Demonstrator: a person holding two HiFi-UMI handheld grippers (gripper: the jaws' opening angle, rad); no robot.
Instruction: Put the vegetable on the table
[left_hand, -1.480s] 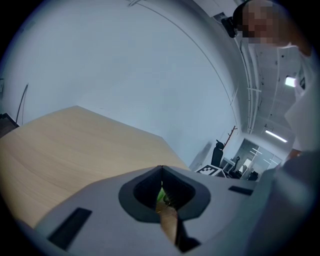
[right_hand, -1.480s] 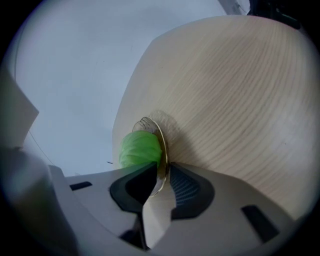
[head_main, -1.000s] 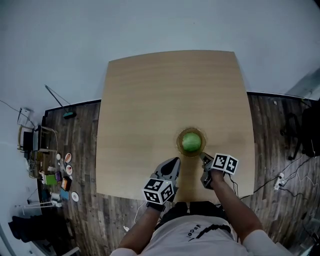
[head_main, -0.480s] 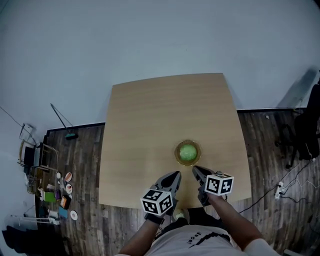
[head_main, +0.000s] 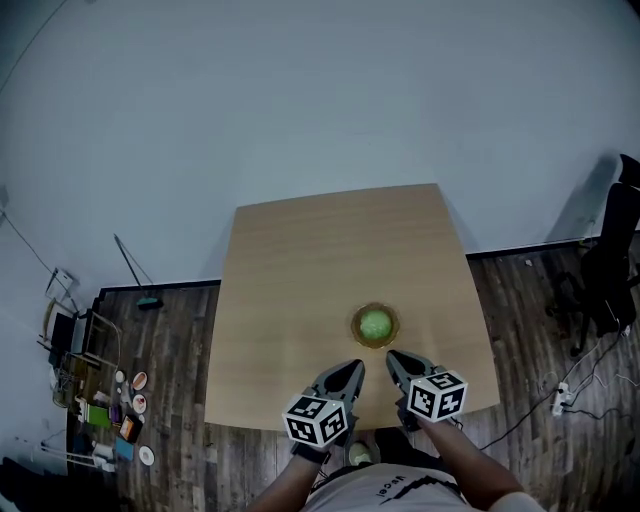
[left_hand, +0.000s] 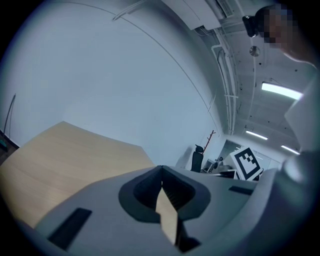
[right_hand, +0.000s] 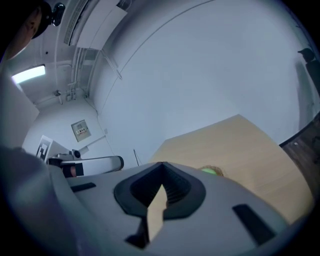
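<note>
Left claw (head_main: 350, 370) and right claw (head_main: 393, 358) both closed, empty, held over counter (head_main: 300, 280) near edge. Green vegetable (head_main: 375, 323) sits in bowl (head_main: 356, 327), just beyond right claw.

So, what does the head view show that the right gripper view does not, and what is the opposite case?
Only the head view shows the small clutter on the wooden floor and the table with all its edges. Only the right gripper view shows the ceiling light, the notice on the wall, and, from close, the fingers of the right gripper, which meet at their tips with nothing between them. Both show the table and the green vegetable in its bowl, ahead of the right gripper and untouched.
</note>
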